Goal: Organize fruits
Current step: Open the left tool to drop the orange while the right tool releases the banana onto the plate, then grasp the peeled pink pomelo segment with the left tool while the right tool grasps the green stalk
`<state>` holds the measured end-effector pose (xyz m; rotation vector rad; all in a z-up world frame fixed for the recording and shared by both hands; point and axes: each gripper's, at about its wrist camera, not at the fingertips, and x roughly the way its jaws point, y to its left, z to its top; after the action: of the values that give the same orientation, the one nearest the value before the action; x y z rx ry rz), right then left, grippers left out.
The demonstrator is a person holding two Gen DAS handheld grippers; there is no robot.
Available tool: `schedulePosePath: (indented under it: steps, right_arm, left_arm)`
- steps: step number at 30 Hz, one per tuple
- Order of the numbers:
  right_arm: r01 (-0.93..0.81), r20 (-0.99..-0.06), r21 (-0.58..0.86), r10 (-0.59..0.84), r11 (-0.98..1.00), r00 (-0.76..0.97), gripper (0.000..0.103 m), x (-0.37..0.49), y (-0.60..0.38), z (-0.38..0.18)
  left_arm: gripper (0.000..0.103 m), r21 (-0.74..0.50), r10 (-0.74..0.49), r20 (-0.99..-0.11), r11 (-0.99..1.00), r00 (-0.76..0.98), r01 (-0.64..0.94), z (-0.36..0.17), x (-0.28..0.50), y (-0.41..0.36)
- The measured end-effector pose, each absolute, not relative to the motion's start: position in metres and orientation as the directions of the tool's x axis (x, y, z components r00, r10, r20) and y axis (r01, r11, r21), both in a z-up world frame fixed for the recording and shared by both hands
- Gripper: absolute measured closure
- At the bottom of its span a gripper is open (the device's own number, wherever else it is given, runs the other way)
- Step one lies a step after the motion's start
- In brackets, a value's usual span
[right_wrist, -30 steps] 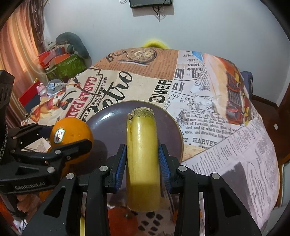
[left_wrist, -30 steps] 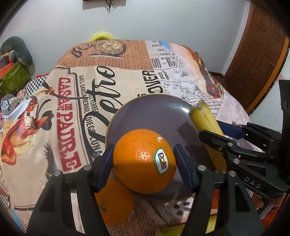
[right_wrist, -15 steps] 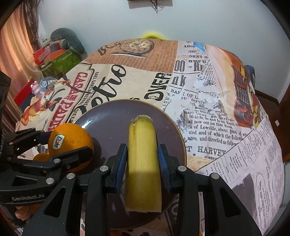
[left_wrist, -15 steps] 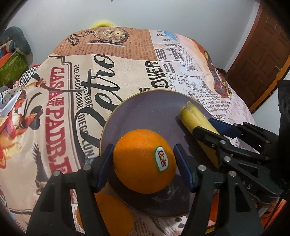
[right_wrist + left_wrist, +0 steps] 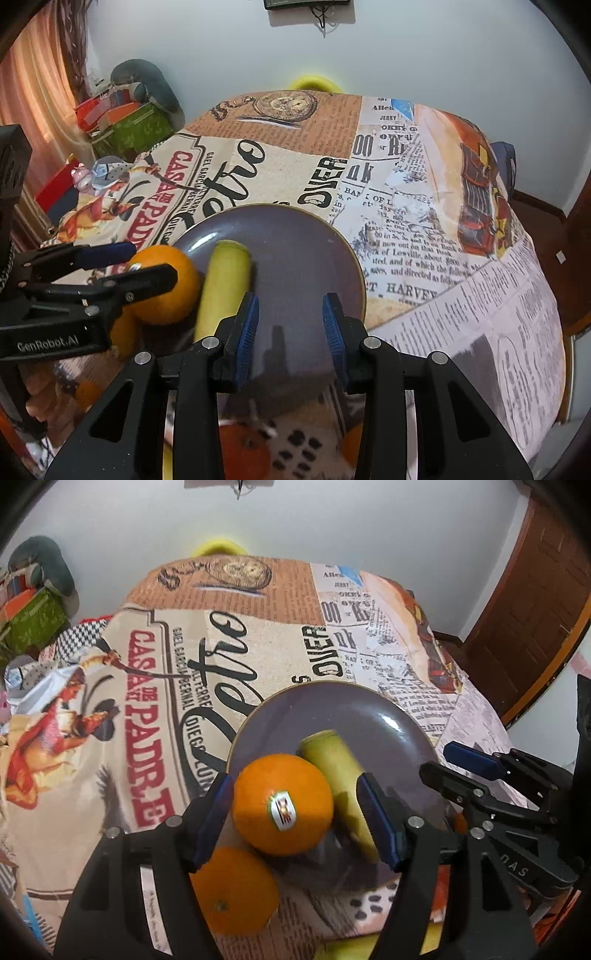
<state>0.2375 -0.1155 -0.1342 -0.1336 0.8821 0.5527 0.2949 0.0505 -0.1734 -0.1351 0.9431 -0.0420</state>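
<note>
Released since previous frame: banana [image 5: 225,284] on plate [image 5: 306,251]; right gripper [image 5: 290,332] open, empty; left gripper [image 5: 295,823] opening around orange [image 5: 282,805]; newsprint tablecloth [image 5: 461,280] bare rightward to edge.

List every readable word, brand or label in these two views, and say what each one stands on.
"GenRobot.AI": body of the left hand-held gripper.
"CASA DE PADRE": red lettering on the tablecloth.
"OVER": black headline on the tablecloth.
"HARVEY": newsprint heading on the tablecloth, partly cut off.
Sticker on the orange: too blurred to read.
Fine newsprint columns: too small to read.
</note>
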Motion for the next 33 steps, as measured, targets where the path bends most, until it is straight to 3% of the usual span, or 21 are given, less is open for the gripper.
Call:
schedulePosePath:
  steps: [9,19,25,33]
  right_arm:
    - [-0.508,-0.73,0.107,0.415,0.855,0.543,0.063,0.197,-0.129,-0.106]
    - [-0.516,-0.712,0.095,0.42,0.851,0.562,0.046,0.153,-0.137,-0.089]
    - [-0.524,-0.717,0.088,0.419,0.847,0.557,0.046,0.131,-0.14,-0.091]
    - [-0.525,-0.739,0.09,0.41,0.847,0.534,0.046,0.116,-0.148,-0.103]
  left_arm:
    - [0.034,-0.108,-0.073,-0.796,0.994,0.601,-0.022,-0.149,0.253,0.046]
    - [0.032,-0.124,-0.067,-0.815,0.991,0.576,-0.059,-0.147,0.206,0.043]
    - [0.021,-0.117,-0.071,-0.829,0.992,0.555,-0.048,-0.154,0.179,0.03]
    - [0.02,-0.162,-0.139,-0.866,0.987,0.48,-0.006,-0.182,0.162,0.001]
